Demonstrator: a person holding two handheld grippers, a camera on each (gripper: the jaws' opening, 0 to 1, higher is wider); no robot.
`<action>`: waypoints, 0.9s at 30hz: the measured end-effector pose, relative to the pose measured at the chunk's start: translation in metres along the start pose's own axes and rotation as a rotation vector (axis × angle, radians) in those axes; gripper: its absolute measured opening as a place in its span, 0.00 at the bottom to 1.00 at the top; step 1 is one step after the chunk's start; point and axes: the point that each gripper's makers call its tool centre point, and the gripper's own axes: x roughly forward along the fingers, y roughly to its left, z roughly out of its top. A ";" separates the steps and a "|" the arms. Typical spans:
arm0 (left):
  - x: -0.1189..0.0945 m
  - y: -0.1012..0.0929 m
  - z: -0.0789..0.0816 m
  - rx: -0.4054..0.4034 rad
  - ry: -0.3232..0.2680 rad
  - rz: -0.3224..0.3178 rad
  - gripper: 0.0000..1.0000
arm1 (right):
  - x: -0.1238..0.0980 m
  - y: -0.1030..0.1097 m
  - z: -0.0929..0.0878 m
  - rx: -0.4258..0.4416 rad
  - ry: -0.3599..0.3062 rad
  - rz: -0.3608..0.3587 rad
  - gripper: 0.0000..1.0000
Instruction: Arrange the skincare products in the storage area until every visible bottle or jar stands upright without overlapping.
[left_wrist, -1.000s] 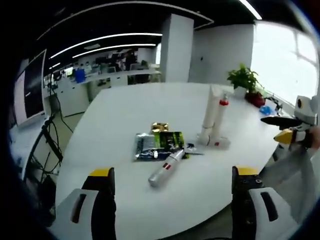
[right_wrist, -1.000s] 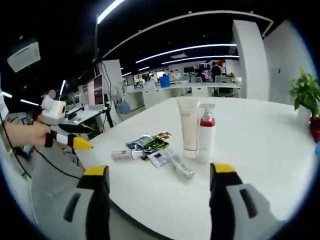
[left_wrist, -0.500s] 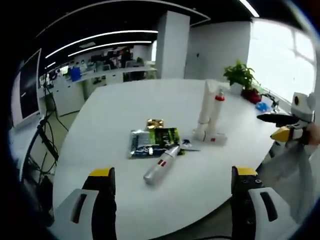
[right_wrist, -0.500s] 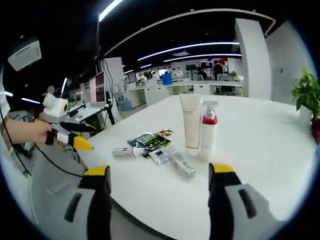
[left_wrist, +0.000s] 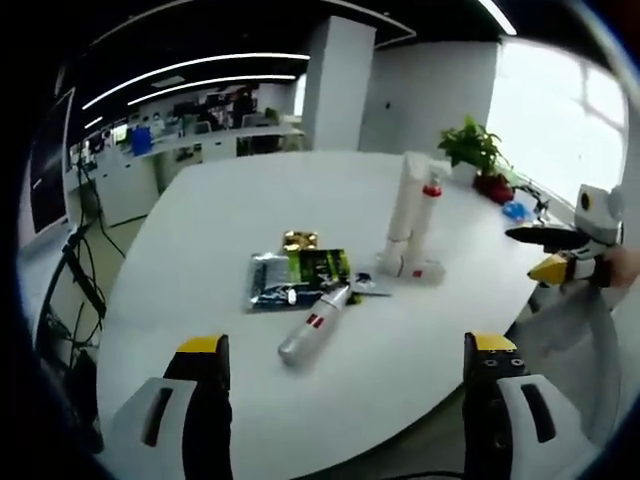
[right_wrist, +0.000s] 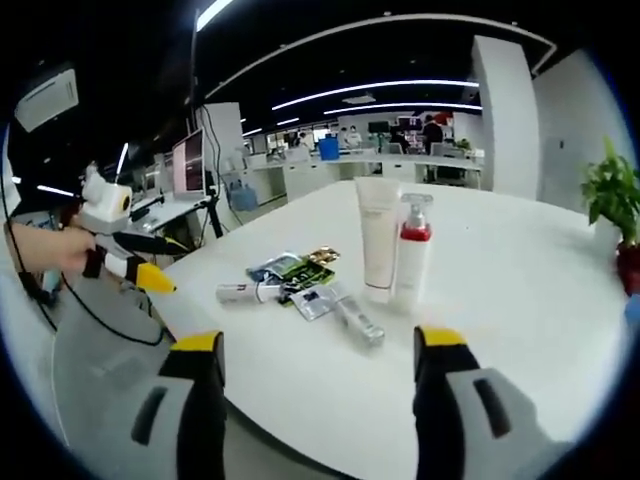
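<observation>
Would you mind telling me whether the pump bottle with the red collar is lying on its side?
No, the pump bottle stands upright beside the white tube.

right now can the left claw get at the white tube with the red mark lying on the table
Probably yes. The left claw is open and faces the white tube with the red mark, which lies on bare white table with nothing between; the sachets sit just beyond it.

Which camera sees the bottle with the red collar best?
The right gripper view: there the pump bottle stands near and large beside the white tube, with its pump head and red collar clear. In the left gripper view the same bottle is farther off, smaller, and hard to tell from the tube.
</observation>
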 end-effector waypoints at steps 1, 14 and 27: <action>0.000 -0.001 0.000 -0.001 0.002 -0.004 0.95 | 0.001 0.000 -0.001 0.008 0.009 0.001 0.77; 0.010 -0.020 -0.003 0.028 0.022 -0.087 0.95 | 0.005 -0.006 -0.013 0.095 0.078 -0.011 0.76; 0.019 -0.021 0.003 0.029 0.008 -0.136 0.95 | 0.032 -0.017 -0.019 0.049 0.154 -0.002 0.74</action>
